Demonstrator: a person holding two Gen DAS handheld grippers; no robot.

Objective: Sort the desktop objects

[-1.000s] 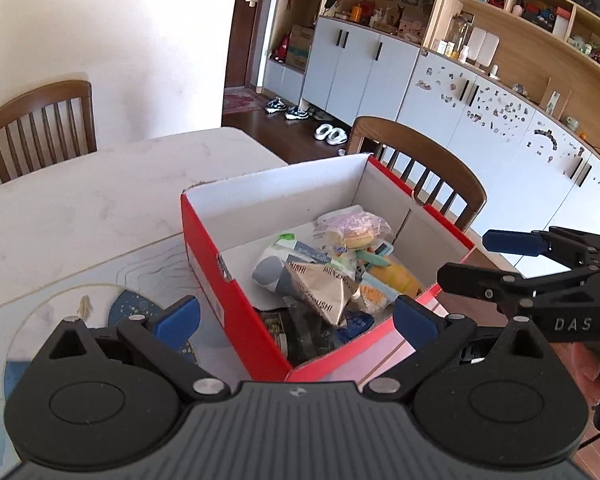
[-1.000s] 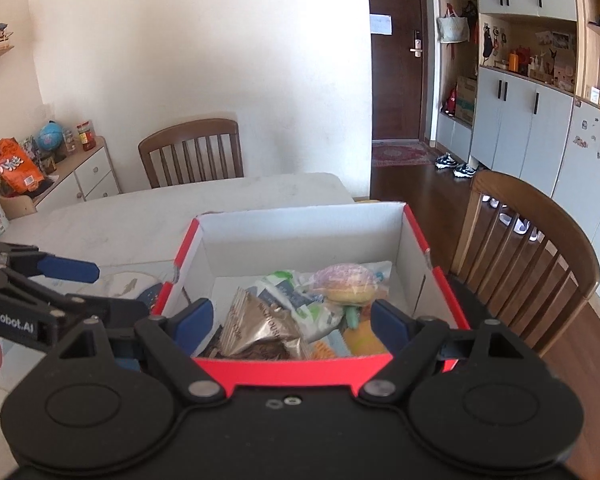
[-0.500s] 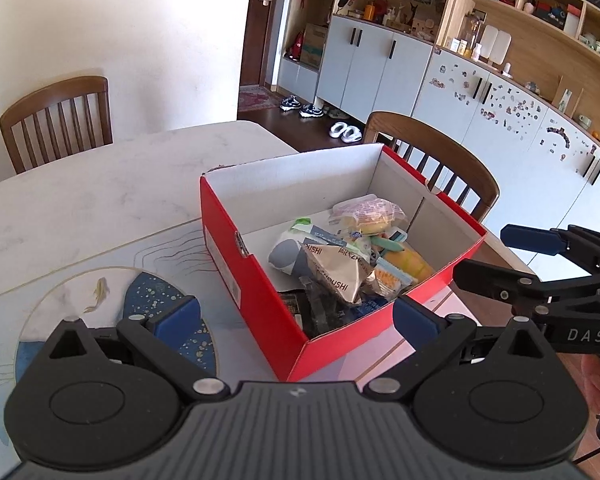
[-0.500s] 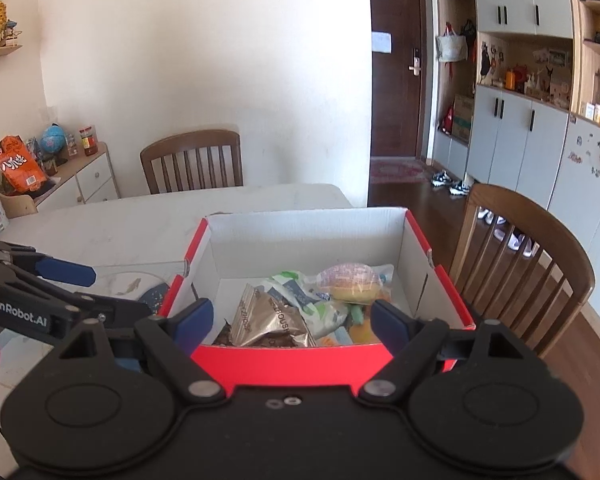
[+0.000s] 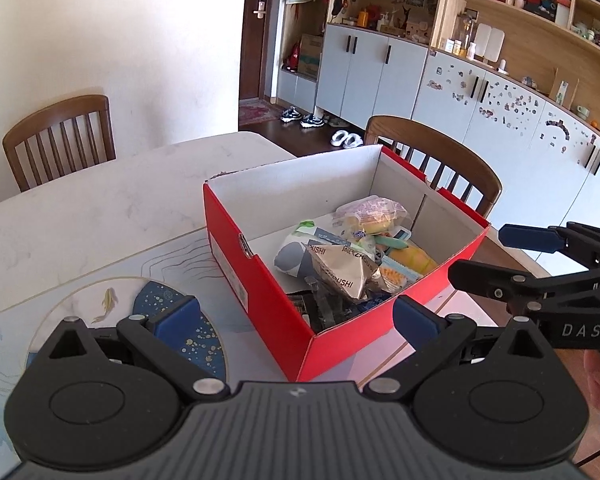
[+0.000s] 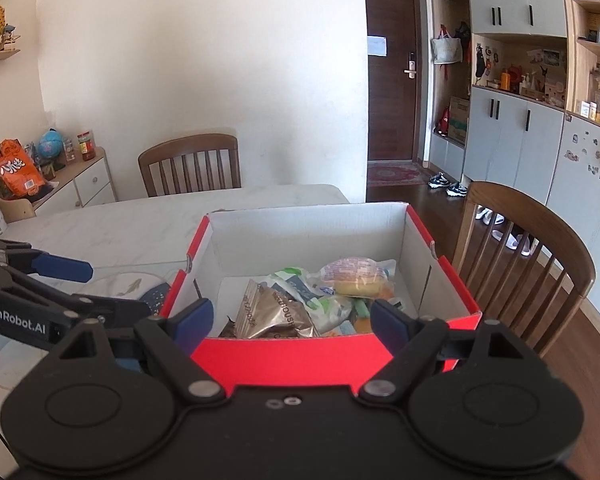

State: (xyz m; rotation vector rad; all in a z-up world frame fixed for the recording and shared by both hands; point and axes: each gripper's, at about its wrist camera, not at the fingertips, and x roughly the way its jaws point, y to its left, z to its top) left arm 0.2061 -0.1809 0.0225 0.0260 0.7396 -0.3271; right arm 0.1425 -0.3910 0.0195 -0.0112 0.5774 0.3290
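"GenRobot.AI" on left gripper [image 6: 80, 284]; "DAS" on right gripper [image 5: 496, 258]

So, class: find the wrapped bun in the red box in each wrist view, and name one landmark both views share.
Left wrist view: wrapped bun right of centre, near the red box's far right wall.
Right wrist view: bun just right of centre.
Shared landmark: the silver foil packet.

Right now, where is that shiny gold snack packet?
The gold snack packet lies inside the red box, toward its near wall, beside a white and green pouch. In the right wrist view it sits left of the wrapped bun.
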